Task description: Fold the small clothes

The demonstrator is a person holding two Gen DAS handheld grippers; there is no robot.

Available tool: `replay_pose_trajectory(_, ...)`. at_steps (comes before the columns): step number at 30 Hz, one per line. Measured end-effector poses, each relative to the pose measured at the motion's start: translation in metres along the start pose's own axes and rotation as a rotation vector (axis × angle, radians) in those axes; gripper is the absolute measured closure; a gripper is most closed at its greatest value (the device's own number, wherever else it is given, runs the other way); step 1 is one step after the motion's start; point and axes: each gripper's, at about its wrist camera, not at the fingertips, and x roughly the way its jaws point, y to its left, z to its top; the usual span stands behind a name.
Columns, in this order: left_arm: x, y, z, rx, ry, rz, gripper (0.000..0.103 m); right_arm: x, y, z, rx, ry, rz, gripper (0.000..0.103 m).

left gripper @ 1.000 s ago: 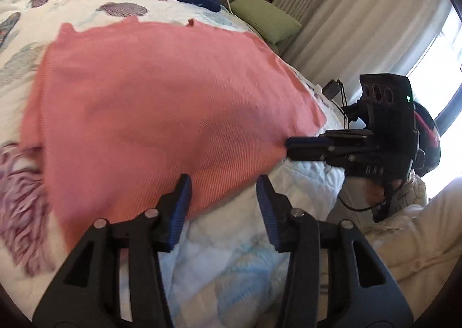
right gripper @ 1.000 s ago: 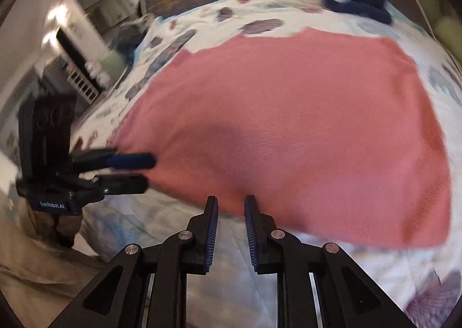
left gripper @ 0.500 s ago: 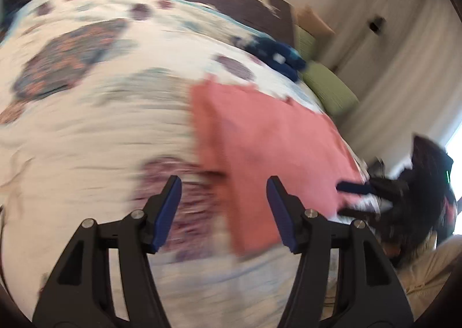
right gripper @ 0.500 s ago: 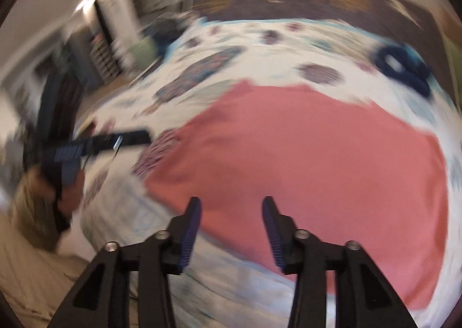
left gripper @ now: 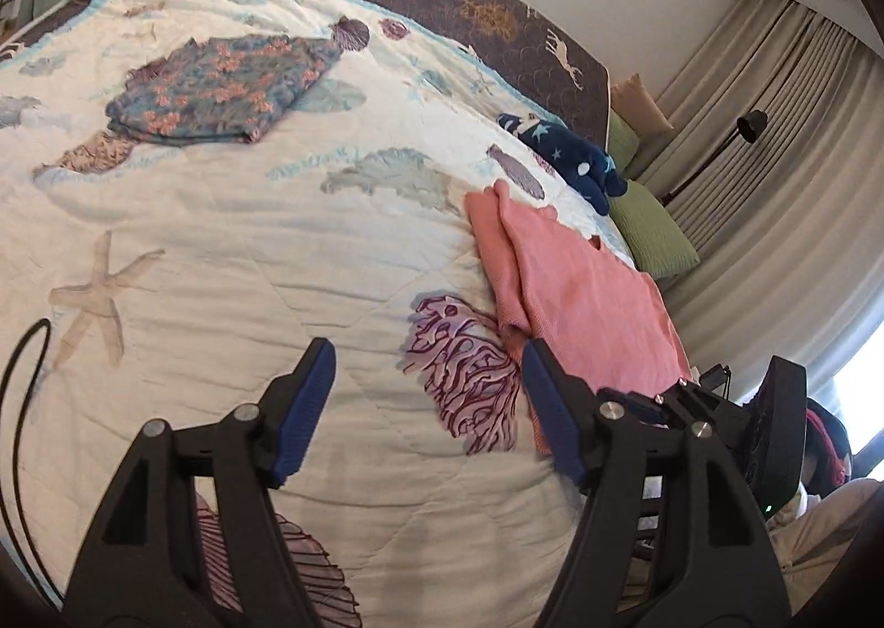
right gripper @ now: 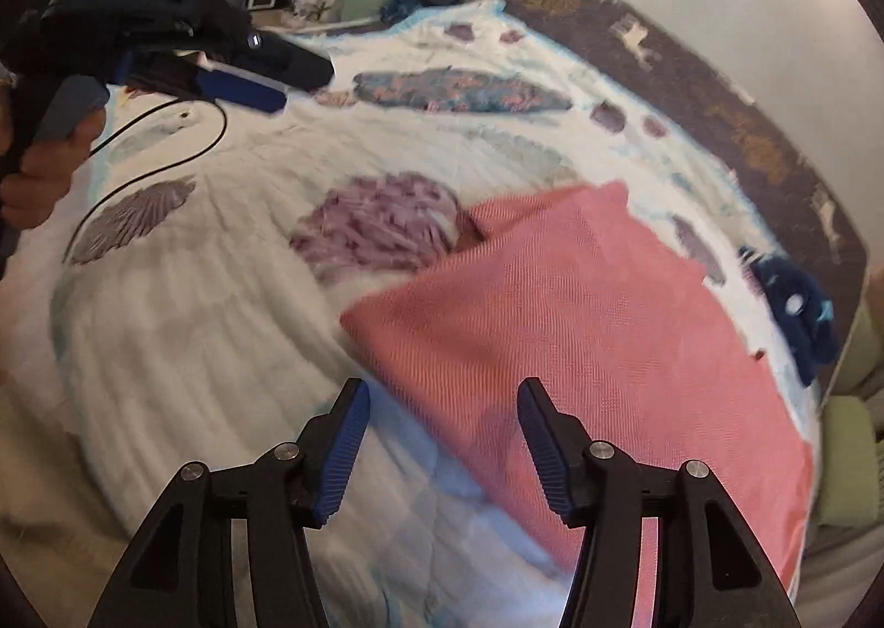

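Ahead of the left gripper (left gripper: 422, 371), to the right of its right finger, the pink cloth (left gripper: 585, 307) is seen lying on the quilt (left gripper: 232, 252), folded over on itself, with a second layer showing along its left edge. Both left jaws are seen wide apart, having just been opening, with only bare quilt and a purple coral print between them; nothing is held. Far ahead and to the left of this gripper a folded floral cloth (left gripper: 226, 89) is noted, flat on the quilt and well apart from the pink one. Beyond the pink cloth a navy item (left gripper: 569, 158) with star marks is seen near a green pillow (left gripper: 652, 230) at the bed edge. A black cable (left gripper: 16, 396) is recorded at the lower left. In the right wrist view, the right gripper (right gripper: 442, 399) is seen with jaws apart, likewise just opened, and empty; the pink cloth (right gripper: 580, 341) lies below and ahead, its near corner falling between the fingertips in the picture, but contact cannot be told through the blur. To the upper left of the right gripper, the left gripper (right gripper: 259, 81) is seen held by a hand (right gripper: 38, 169) above the quilt (right gripper: 182, 330). The floral cloth (right gripper: 458, 89) is seen far ahead, and the navy item (right gripper: 795, 307) far right.
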Motion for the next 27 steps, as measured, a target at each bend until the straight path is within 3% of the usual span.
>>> replay_pose_trajectory(4, 0.005, -0.002, 0.009, 0.005, 0.008, -0.046, 0.033, 0.009, 0.008, 0.015, 0.017, -0.037, -0.052, 0.048)
replay_pose_trajectory(5, 0.007, -0.002, 0.012, -0.004, 0.009, -0.06, 0.033, 0.011, 0.007, 0.018, 0.038, -0.051, -0.046, 0.057)
replay_pose_trajectory(6, 0.009, -0.003, 0.015, -0.017, 0.009, -0.079, 0.033, 0.011, 0.004, 0.02, 0.067, -0.059, -0.02, 0.082)
replay_pose_trajectory(7, 0.012, -0.003, 0.018, -0.026, 0.01, -0.101, 0.033, 0.013, -0.002, 0.023, 0.116, -0.057, 0.03, 0.092)
replay_pose_trajectory(12, 0.051, -0.016, 0.038, -0.045, 0.086, -0.219, 0.033, 0.001, -0.062, 0.016, 0.488, -0.102, 0.279, 0.096)
replay_pose_trajectory(17, 0.107, -0.031, 0.059, -0.134, 0.189, -0.328, 0.033, 0.002, -0.073, 0.013, 0.57, -0.093, 0.36, 0.096)
replay_pose_trajectory(20, 0.137, -0.04, 0.063, -0.162, 0.268, -0.349, 0.033, 0.005, -0.074, 0.012, 0.606, -0.084, 0.379, 0.096)
replay_pose_trajectory(23, 0.153, -0.05, 0.062, -0.149, 0.327, -0.326, 0.047, 0.002, -0.081, 0.008, 0.638, -0.101, 0.4, 0.096)
replay_pose_trajectory(27, 0.156, -0.051, 0.069, -0.159, 0.323, -0.287, 0.089, 0.0, -0.087, 0.006, 0.661, -0.116, 0.43, 0.096)
